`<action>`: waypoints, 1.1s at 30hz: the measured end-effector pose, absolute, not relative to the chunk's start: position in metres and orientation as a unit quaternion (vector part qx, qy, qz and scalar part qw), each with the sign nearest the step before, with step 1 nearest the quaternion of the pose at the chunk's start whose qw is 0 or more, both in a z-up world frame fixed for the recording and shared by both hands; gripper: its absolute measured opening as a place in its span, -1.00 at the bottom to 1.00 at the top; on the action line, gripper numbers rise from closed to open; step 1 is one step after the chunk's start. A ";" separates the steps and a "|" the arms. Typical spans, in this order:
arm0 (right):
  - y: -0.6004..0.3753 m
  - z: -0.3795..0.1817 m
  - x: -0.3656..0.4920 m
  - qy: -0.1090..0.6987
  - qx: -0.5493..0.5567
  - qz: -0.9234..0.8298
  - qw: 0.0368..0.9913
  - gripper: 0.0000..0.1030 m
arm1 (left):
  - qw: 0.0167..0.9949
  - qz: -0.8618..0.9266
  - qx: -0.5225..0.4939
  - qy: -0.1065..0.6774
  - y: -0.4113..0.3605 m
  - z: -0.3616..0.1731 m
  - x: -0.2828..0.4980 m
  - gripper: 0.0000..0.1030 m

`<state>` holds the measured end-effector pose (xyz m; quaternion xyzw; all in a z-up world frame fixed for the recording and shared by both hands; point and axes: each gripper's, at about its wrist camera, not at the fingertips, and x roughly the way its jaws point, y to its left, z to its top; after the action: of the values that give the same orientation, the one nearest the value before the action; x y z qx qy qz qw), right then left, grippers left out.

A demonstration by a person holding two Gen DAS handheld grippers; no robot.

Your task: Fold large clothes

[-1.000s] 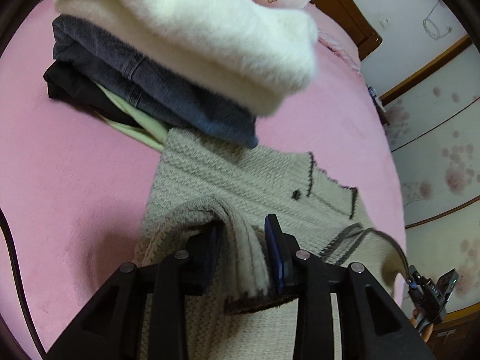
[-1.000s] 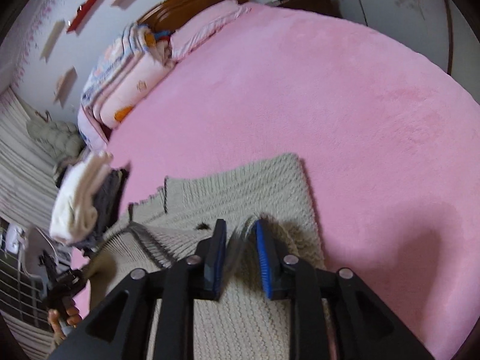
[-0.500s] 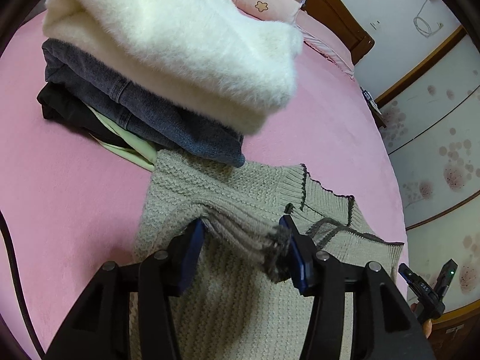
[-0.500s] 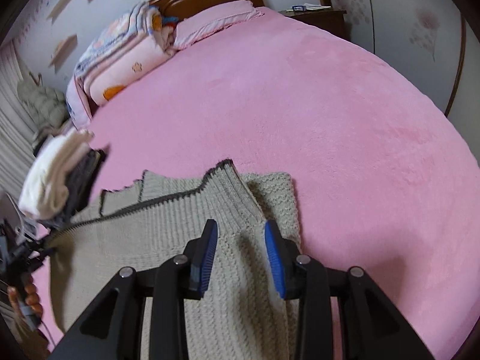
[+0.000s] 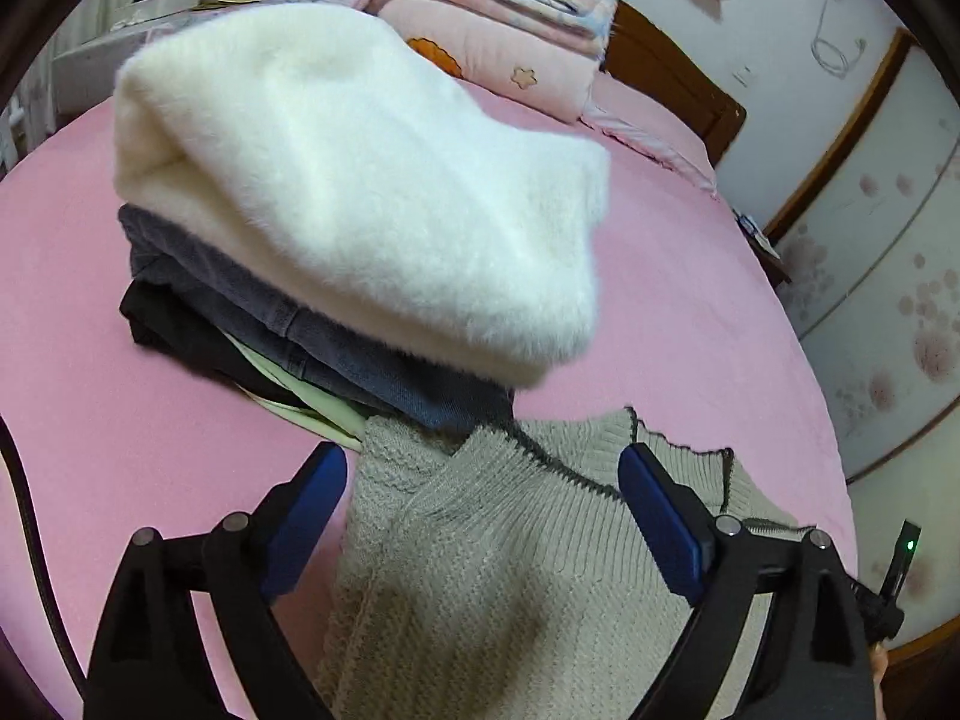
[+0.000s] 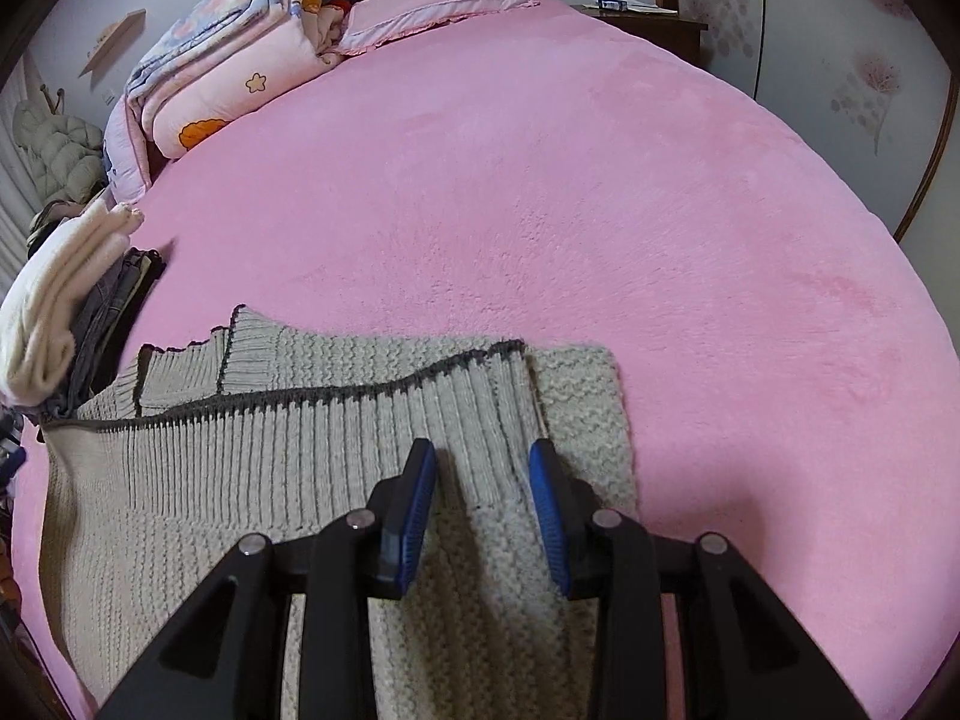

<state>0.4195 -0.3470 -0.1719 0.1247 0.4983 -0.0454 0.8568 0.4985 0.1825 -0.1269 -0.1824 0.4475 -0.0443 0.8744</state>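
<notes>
Sweater under opening left claw

No legible text, label or sign.

Soft even light — fisheye-warped, dark-vignetted edges

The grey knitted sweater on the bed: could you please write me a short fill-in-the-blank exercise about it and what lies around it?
1. The grey knitted sweater lies on a bed cover coloured ____.
2. Its ribbed hem is edged with a ____ grey trim.
3. Topping the pile of folded clothes beside it is a fluffy ____ garment.
4. The jaws of the left gripper are ____.

Missing words: pink; dark; white; opening
</notes>
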 end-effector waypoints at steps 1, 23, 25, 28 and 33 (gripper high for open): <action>-0.348 -0.172 0.419 0.498 0.126 -0.045 0.857 -0.36 | 0.871 -0.043 -0.171 0.458 0.181 -0.131 0.501 0.77; -0.338 -0.162 0.412 0.432 0.072 -0.087 0.895 -0.81 | 0.867 0.037 -0.020 0.497 0.135 -0.177 0.511 -0.83; -0.339 -0.150 0.409 0.408 0.070 -0.100 0.905 -0.83 | 0.873 0.046 -0.031 0.484 0.139 -0.171 0.509 -0.84; -0.340 -0.133 0.411 0.382 0.064 -0.113 0.915 -0.83 | 0.877 0.053 -0.038 0.477 0.144 -0.167 0.509 -0.84; -0.333 -0.123 0.428 0.368 0.042 -0.130 0.920 -0.84 | 0.885 0.069 -0.036 0.459 0.146 -0.165 0.513 -0.84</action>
<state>0.4277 -0.3333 -0.1230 0.0423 0.3682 -0.1298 0.9197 0.5134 0.1460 -0.1652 -0.0364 0.4592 0.0688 0.8849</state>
